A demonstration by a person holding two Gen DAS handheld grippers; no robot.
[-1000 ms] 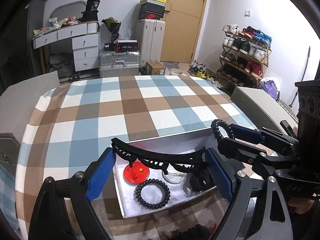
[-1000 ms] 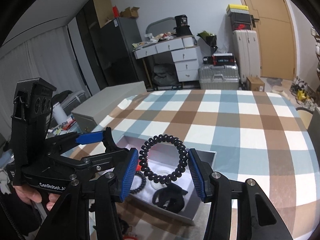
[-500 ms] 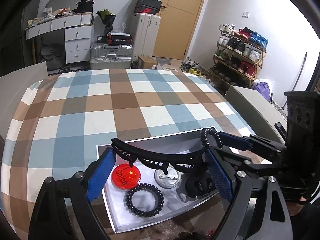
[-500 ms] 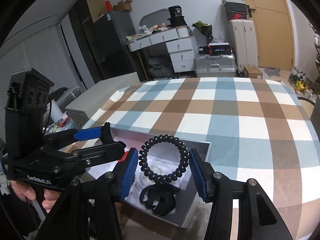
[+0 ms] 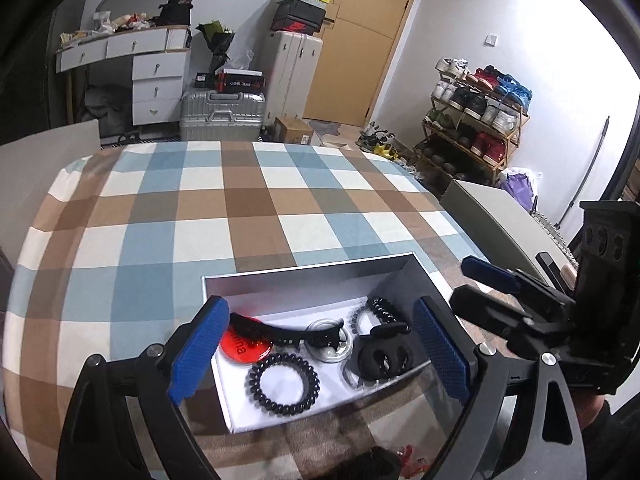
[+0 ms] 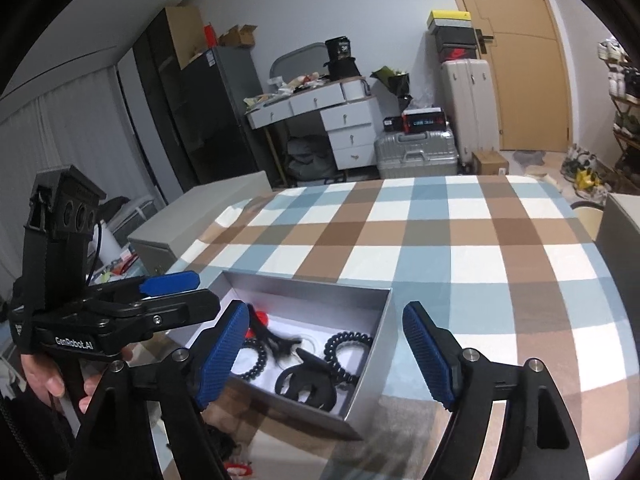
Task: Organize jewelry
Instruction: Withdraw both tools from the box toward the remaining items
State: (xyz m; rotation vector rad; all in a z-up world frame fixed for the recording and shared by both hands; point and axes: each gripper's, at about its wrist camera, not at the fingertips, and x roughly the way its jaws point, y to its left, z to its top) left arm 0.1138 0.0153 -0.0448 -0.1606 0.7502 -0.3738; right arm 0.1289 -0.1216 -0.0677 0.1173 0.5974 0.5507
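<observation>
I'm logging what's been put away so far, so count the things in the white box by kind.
Coiled hair ties: 2
Hair clips: 2
Red badge: 1
Silver disc: 1
Total: 6, all inside the white box.

"GenRobot.AI" on left tool (image 6: 172, 284)

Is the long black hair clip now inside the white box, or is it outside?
Inside. The long black hair clip lies in the white box, across the red badge; the left gripper above it holds nothing.

Black tool (image 6: 324, 354) w/ ribbed blue pads (image 6: 222, 354), silver screws.
</observation>
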